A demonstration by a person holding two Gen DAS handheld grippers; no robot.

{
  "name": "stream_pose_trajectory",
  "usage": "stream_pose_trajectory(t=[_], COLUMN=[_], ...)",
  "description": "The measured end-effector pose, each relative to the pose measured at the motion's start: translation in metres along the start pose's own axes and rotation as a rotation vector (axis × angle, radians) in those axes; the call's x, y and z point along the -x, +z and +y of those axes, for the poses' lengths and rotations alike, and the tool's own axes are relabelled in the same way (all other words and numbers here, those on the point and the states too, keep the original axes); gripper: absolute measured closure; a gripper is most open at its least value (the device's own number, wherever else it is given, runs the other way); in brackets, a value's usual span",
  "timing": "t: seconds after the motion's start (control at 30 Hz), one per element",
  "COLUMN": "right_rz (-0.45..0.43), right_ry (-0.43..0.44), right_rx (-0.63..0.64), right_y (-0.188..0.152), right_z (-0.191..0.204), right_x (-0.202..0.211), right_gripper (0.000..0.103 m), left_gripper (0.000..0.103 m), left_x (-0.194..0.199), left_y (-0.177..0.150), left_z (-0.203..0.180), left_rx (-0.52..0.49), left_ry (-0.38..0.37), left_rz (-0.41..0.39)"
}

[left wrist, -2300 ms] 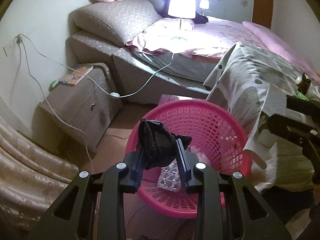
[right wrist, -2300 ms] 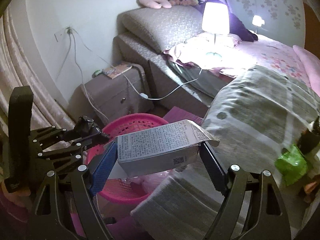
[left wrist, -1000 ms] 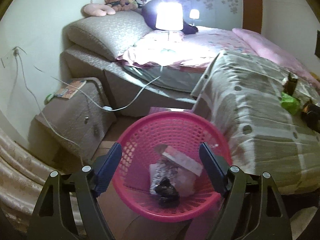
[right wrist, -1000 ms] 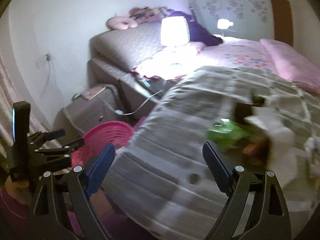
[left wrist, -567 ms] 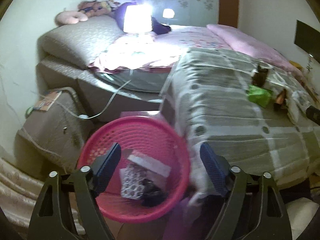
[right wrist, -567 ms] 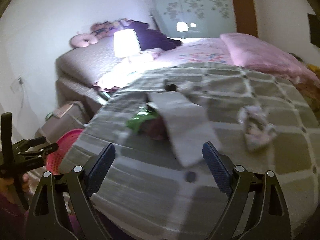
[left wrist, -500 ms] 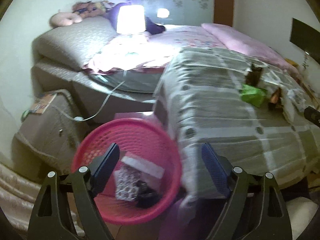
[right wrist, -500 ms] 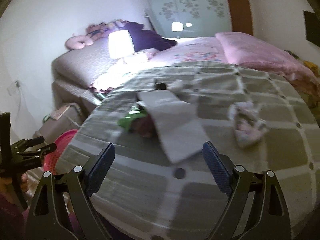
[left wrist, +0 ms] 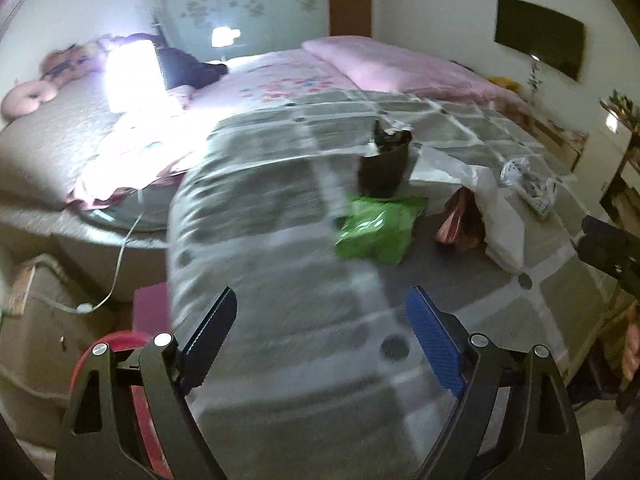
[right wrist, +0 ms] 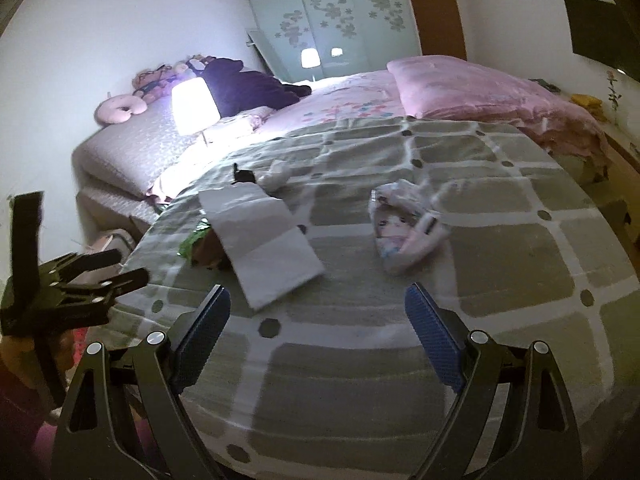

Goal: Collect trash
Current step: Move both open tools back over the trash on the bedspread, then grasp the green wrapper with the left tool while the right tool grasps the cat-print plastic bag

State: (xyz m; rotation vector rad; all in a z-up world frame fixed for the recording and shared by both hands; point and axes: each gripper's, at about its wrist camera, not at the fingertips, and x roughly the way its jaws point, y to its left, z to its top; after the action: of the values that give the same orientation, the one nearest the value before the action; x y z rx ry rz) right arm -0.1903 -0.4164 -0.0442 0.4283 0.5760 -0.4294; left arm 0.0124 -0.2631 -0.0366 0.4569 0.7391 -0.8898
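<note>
Both my grippers, left [left wrist: 322,338] and right [right wrist: 318,330], hang spread apart and empty over the checked quilt [right wrist: 500,248]. Near its left edge lie a green wrapper [left wrist: 376,228], a white bag [right wrist: 264,240] and a printed wrapper [right wrist: 400,236].

On the bed's quilt [right wrist: 360,360]: flat paper bag [right wrist: 264,240] left of centre, crumpled printed wrapper [right wrist: 400,228] to its right, apart. Snack packet [left wrist: 376,228] lies before the upright dark bag [left wrist: 386,168]. Lamp [right wrist: 194,106] behind, by the pillows. Basket [left wrist: 138,400] on the floor, left of the bed.
</note>
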Motion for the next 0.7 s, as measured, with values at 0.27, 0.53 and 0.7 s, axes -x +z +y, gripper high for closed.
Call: stream_pose_trajectory(t=[0.27, 0.53, 0.7], right_rz=[-0.025, -0.026, -0.021], right_ry=[-0.028, -0.053, -0.068], right_rx=[-0.028, -0.049, -0.062], right_y=[0.004, 0.005, 0.006], right_z=[-0.016, -0.031, -0.04], right_x=[0.006, 0.005, 0.004], right_gripper=[0.017, 0.017, 0.017], left_gripper=[0.02, 0.048, 0.061], left_x=[-0.032, -0.053, -0.054], left_y=[0.024, 0.038, 0.036], left_z=[-0.027, -0.034, -0.029], left_rx=[-0.072, -0.062, -0.056], left_ry=[-0.027, -0.048, -0.055], left_rz=[0.006, 0.037, 0.036])
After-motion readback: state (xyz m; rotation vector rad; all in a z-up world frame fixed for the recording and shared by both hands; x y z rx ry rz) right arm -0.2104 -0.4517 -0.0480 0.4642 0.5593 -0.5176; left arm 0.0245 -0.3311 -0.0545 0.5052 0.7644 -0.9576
